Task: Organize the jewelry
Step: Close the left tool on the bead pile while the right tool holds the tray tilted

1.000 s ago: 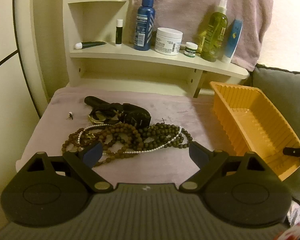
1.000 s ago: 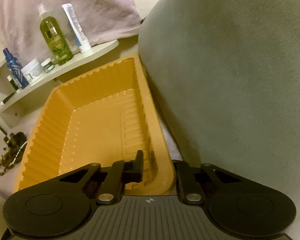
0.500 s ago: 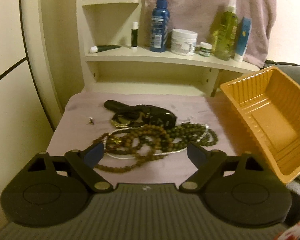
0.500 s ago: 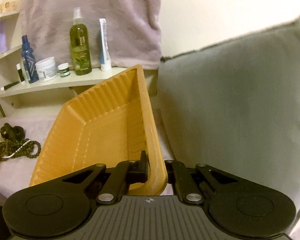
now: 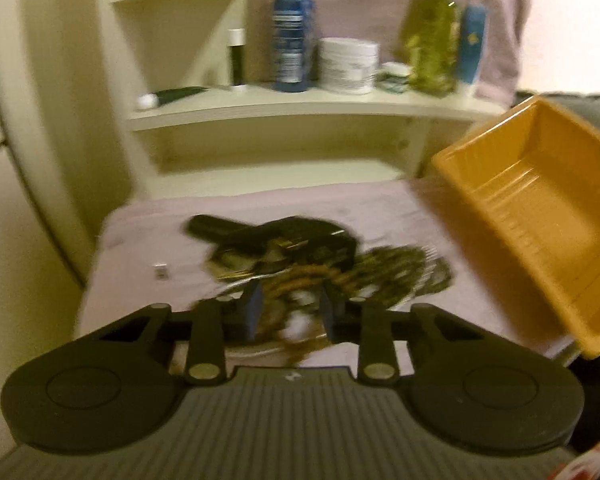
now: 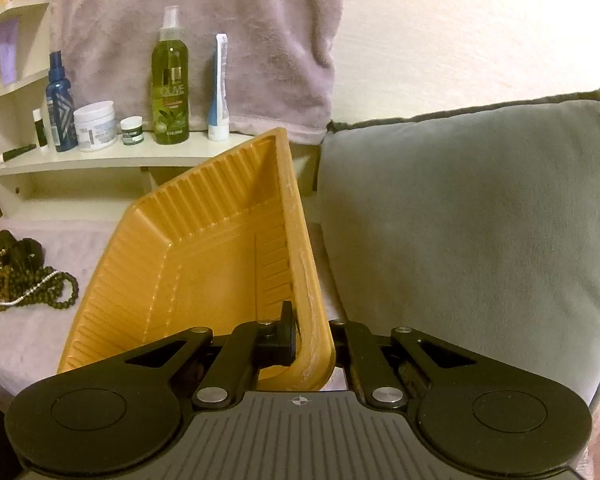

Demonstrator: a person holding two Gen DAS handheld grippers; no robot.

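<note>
A tangle of brown and dark green bead necklaces (image 5: 384, 272) with a thin white strand lies on the mauve cloth (image 5: 148, 232), behind it a black strap-like piece (image 5: 300, 232). My left gripper (image 5: 290, 300) is down in the pile with its jaws closing. Brown beads are bunched between the blue pads and touch both, though this view is blurred. A tiny loose piece (image 5: 161, 270) lies apart to the left. My right gripper (image 6: 312, 336) is shut on the near rim of the orange ribbed tray (image 6: 204, 264), which is lifted and tilted towards the beads (image 6: 32, 284). The tray (image 5: 540, 216) is empty.
A cream shelf (image 6: 112, 158) behind the cloth carries a blue spray bottle (image 6: 60, 108), a white jar (image 6: 95, 126), a green bottle (image 6: 170, 88) and tubes. A mauve towel (image 6: 204, 32) hangs behind it. A grey cushion (image 6: 460, 220) stands right of the tray.
My left gripper moved forward and down into the bead pile and its jaws narrowed around the brown beads. The right gripper raised and tipped the orange tray, then held it nearly still.
</note>
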